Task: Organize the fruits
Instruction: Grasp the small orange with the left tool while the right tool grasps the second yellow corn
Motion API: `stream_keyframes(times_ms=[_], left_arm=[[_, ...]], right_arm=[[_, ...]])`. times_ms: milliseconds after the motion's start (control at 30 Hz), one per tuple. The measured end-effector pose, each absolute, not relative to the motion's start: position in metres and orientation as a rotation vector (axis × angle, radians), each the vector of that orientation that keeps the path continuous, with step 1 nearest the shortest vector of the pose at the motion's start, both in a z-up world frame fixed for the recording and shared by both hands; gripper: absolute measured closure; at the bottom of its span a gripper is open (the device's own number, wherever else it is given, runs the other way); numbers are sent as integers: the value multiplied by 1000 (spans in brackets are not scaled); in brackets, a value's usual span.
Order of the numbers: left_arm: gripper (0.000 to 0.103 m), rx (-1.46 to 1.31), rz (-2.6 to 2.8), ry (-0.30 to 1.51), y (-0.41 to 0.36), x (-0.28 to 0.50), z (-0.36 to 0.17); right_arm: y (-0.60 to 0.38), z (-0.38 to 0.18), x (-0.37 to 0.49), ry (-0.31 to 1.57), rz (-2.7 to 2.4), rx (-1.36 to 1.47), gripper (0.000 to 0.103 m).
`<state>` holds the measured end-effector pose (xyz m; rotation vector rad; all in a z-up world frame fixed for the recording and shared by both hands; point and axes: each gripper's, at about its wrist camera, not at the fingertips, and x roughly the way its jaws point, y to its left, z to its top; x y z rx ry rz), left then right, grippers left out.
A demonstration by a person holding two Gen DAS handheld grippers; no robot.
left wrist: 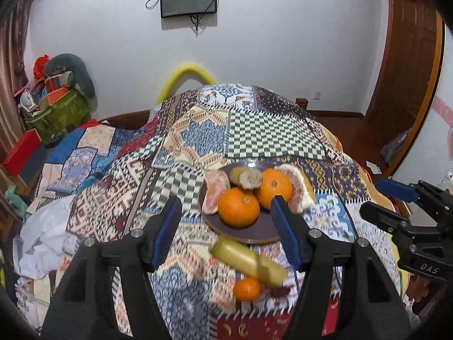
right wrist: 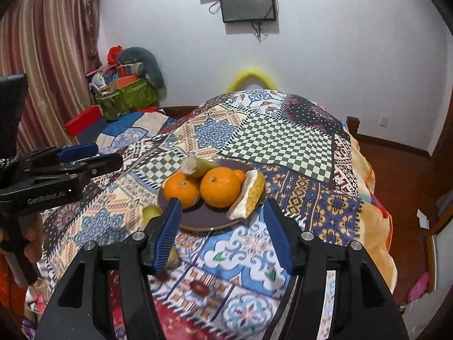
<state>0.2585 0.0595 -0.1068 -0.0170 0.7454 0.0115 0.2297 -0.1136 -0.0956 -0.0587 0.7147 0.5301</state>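
A dark plate [left wrist: 263,231] on the patchwork cloth holds two oranges [left wrist: 238,206], two pomelo wedges [left wrist: 216,191] and a piece of banana [left wrist: 245,177]. It shows in the right wrist view [right wrist: 198,221] too, with the oranges [right wrist: 220,187]. In front of the plate lie a yellow banana piece [left wrist: 248,262], a small mandarin [left wrist: 247,289] and a dark date [left wrist: 279,291]. My left gripper [left wrist: 226,232] is open and empty just above the plate's near rim. My right gripper [right wrist: 220,235] is open and empty near the plate's front; it also shows at the right of the left wrist view [left wrist: 396,198].
The patchwork cloth [left wrist: 271,133] covers a raised table. A green bag of clutter [left wrist: 56,113] and a red box [left wrist: 22,151] stand at the far left. A white plastic bag [left wrist: 42,238] lies at the left edge. A wooden door [left wrist: 407,70] is at the right.
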Motion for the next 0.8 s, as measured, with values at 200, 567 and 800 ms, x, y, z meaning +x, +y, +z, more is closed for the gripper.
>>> stream_keyframes(times_ms=[200,567,800], left_arm=[[38,-33,7,782,62,231,-123],[38,-60,-9,929,58,211,-186],[38,-87,-28,1007,54,223,-218]], right_arm=[[-114,-103,210,733,528,-80,46],[-110,-129,189,798,535,-118,46],[-108,-149,190,845,545,-120,46]])
